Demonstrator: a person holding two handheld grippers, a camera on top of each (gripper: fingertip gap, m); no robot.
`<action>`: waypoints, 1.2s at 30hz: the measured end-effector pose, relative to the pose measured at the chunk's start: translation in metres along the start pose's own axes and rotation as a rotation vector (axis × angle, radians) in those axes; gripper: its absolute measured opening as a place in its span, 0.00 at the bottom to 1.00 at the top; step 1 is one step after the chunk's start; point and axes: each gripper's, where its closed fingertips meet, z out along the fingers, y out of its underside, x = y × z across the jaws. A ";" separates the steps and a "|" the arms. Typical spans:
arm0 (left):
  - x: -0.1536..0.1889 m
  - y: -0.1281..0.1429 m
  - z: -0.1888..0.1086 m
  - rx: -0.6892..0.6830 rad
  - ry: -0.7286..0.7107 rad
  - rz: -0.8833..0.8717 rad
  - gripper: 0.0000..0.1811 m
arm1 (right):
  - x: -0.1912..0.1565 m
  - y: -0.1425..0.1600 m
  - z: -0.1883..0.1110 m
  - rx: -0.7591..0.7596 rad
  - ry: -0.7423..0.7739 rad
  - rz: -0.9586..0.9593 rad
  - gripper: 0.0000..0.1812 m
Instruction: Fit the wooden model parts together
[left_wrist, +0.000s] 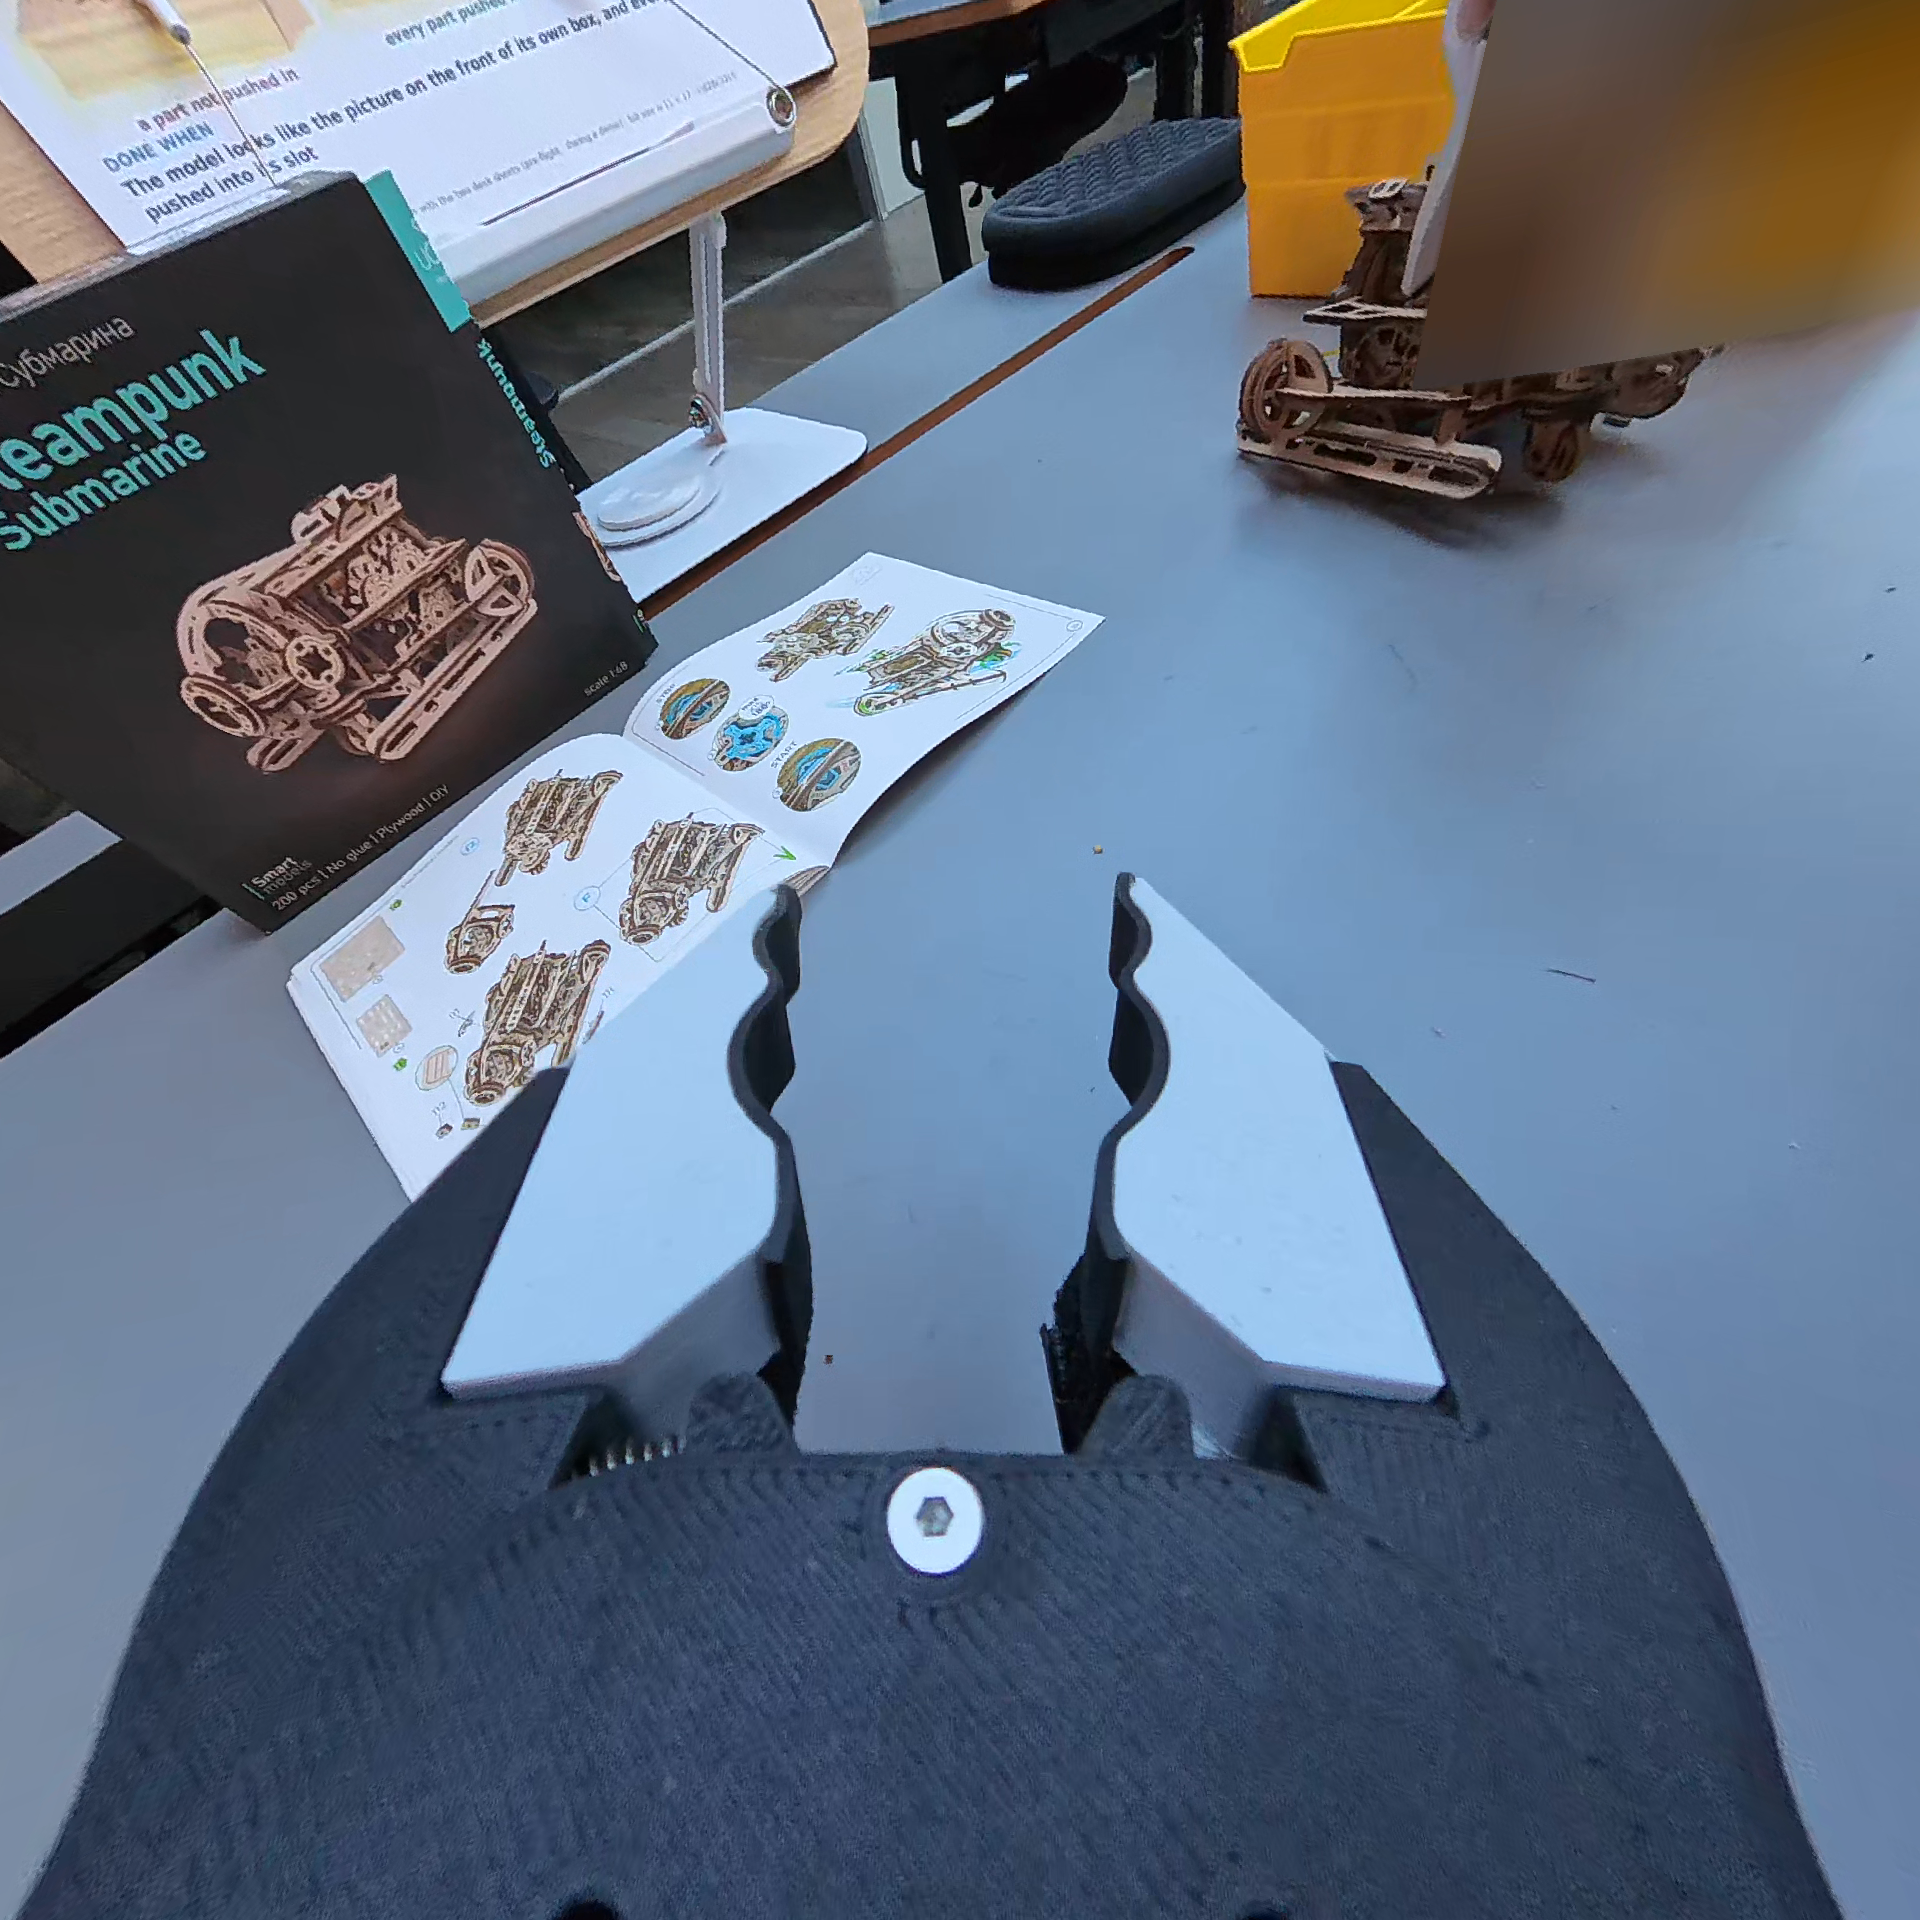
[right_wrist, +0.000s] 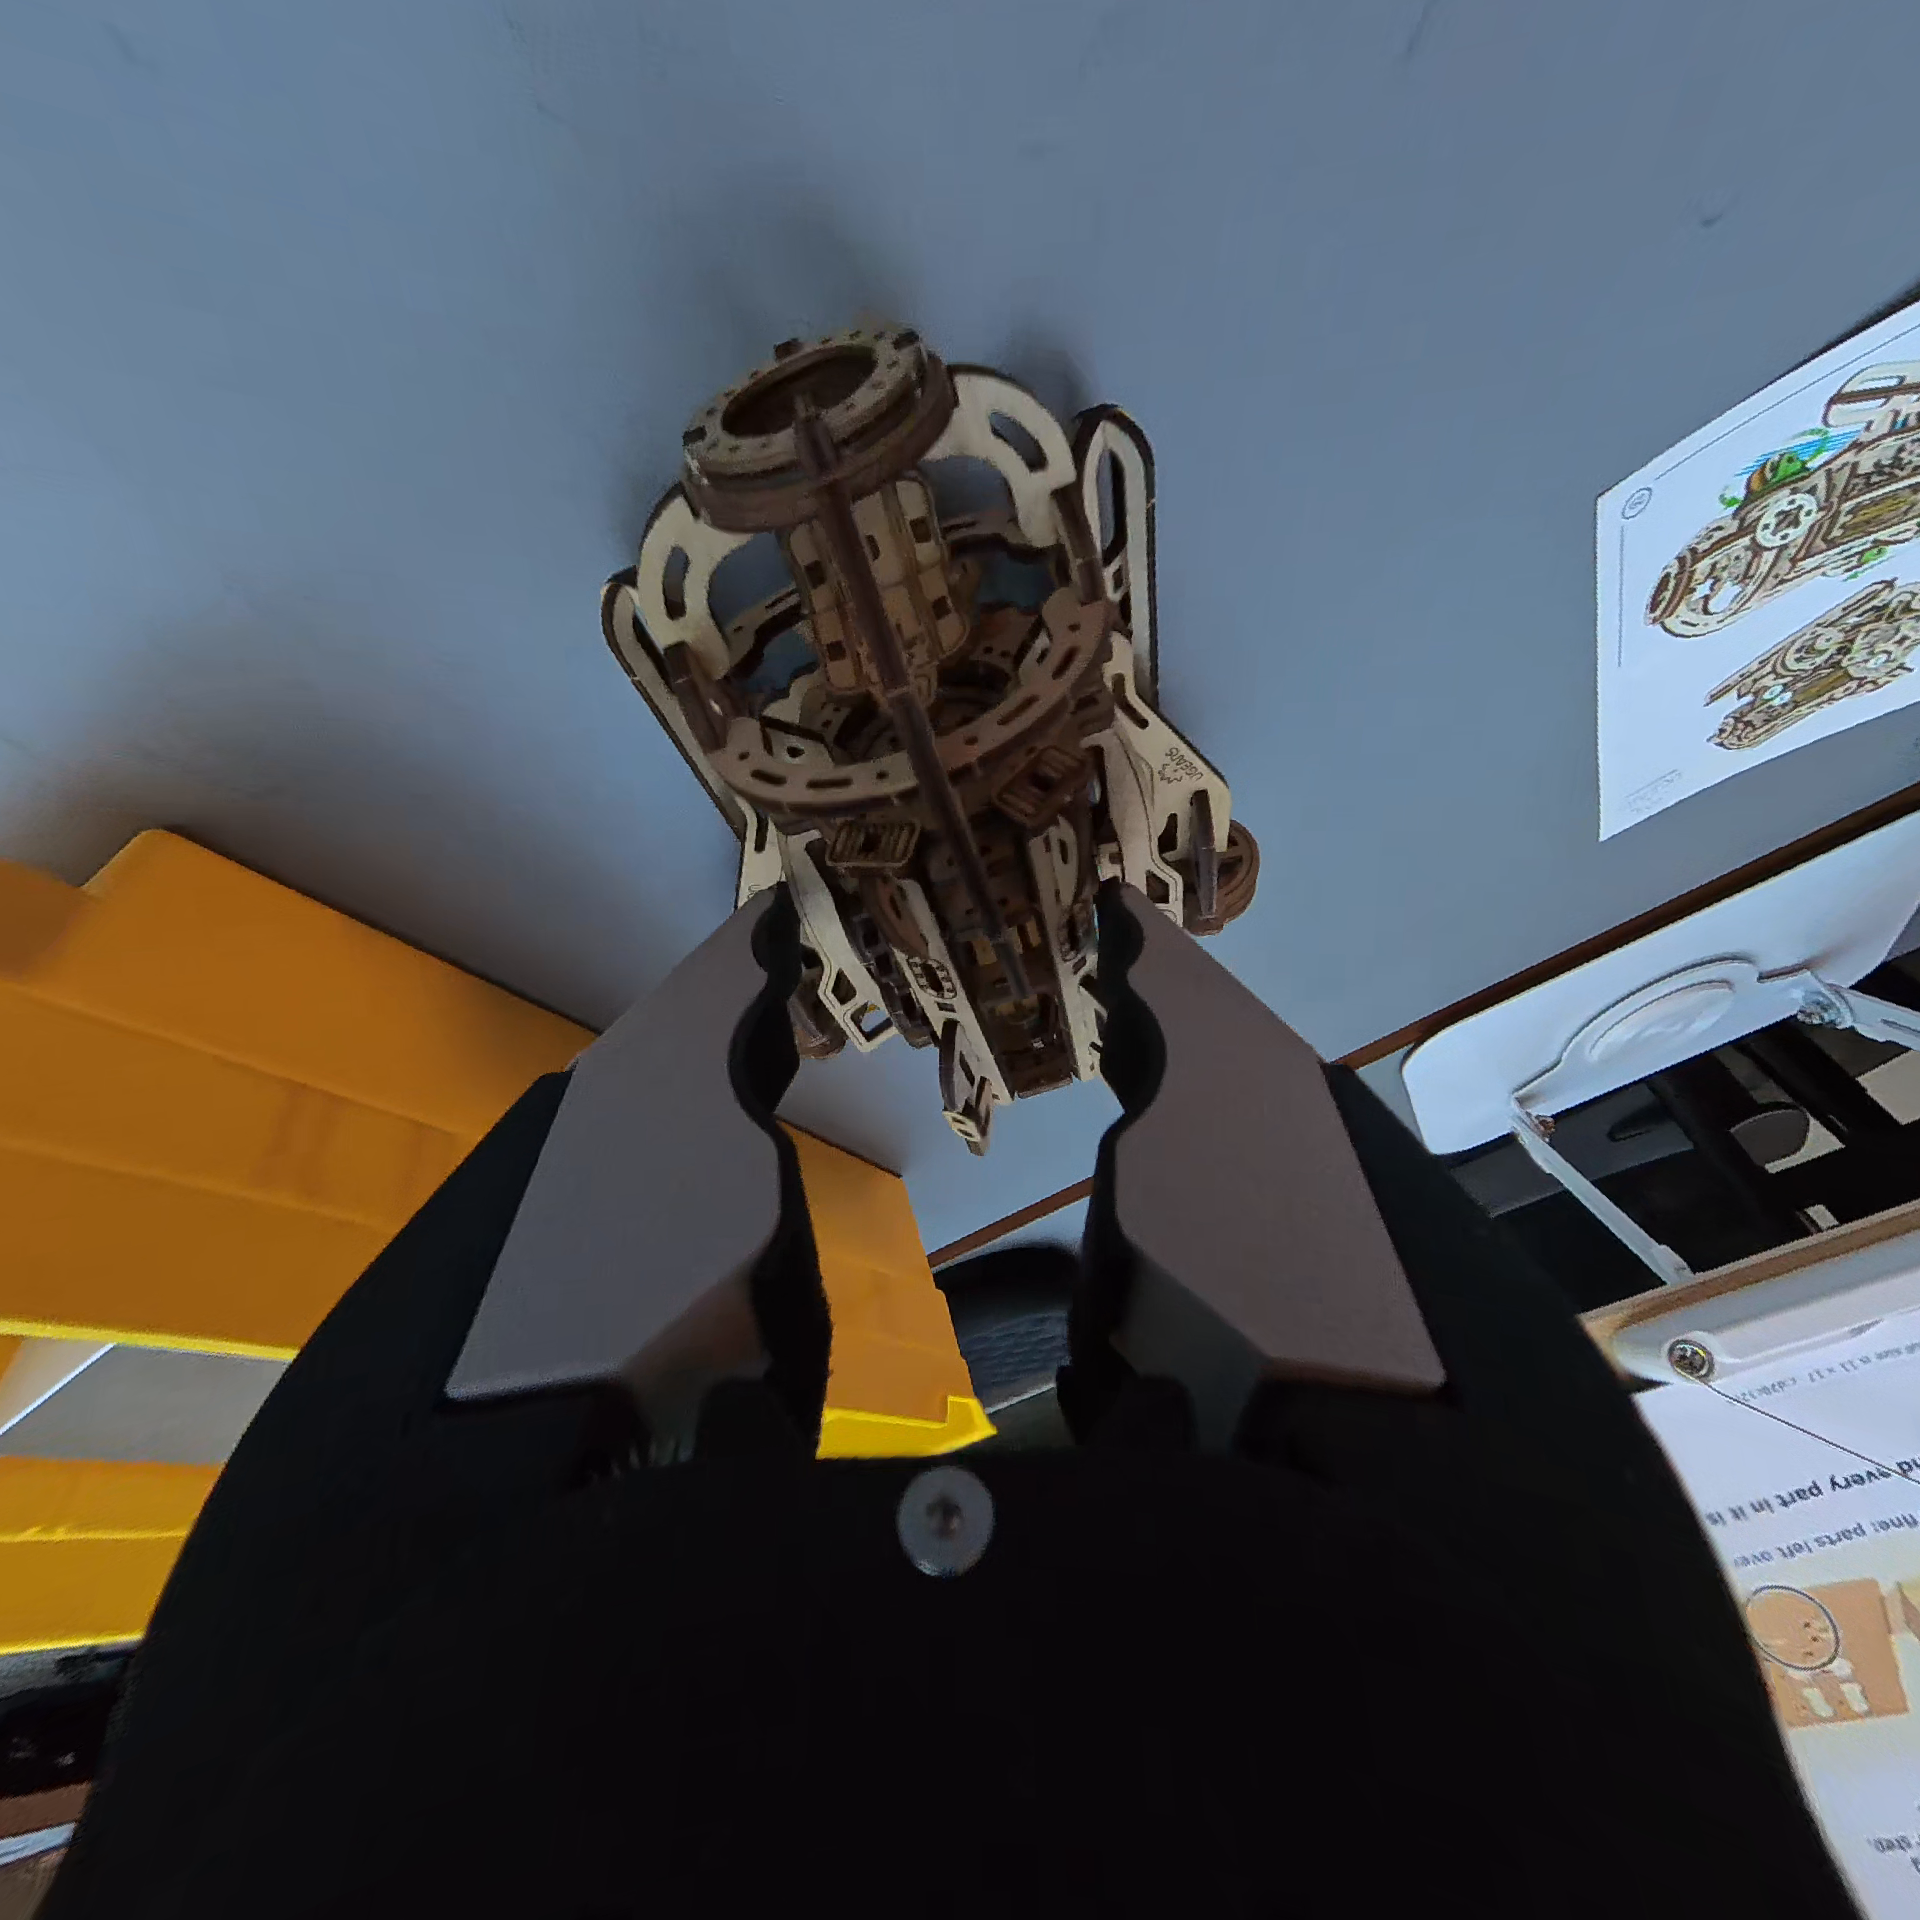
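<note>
A built-up wooden model (left_wrist: 1382, 416) stands on the grey table (left_wrist: 1351, 935) at the far right, in front of a yellow bin. In the right wrist view the model (right_wrist: 914, 727) fills the middle. My right gripper (right_wrist: 951, 914) is open, with its two fingertips on either side of the model's near end. I cannot tell whether the pads touch it. My left gripper (left_wrist: 951, 904) is open and empty, low over bare table near the front, well apart from the model.
An open instruction booklet (left_wrist: 707, 831) lies left of my left gripper. A black kit box (left_wrist: 291, 540) leans behind it. A white stand (left_wrist: 717, 478) holds a printed sheet. The yellow bin (left_wrist: 1340, 156) and a black pad (left_wrist: 1112, 197) sit at the table's far edge.
</note>
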 end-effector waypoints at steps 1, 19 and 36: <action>0.000 0.001 0.000 -0.002 -0.001 0.001 0.33 | 0.000 0.001 0.000 -0.002 -0.008 0.011 0.32; 0.001 0.004 -0.005 -0.001 0.025 -0.025 0.32 | 0.016 -0.004 -0.004 0.017 -0.136 0.315 0.31; 0.007 0.005 -0.007 -0.005 0.062 -0.035 0.33 | 0.019 -0.013 0.000 0.029 -0.274 0.493 0.30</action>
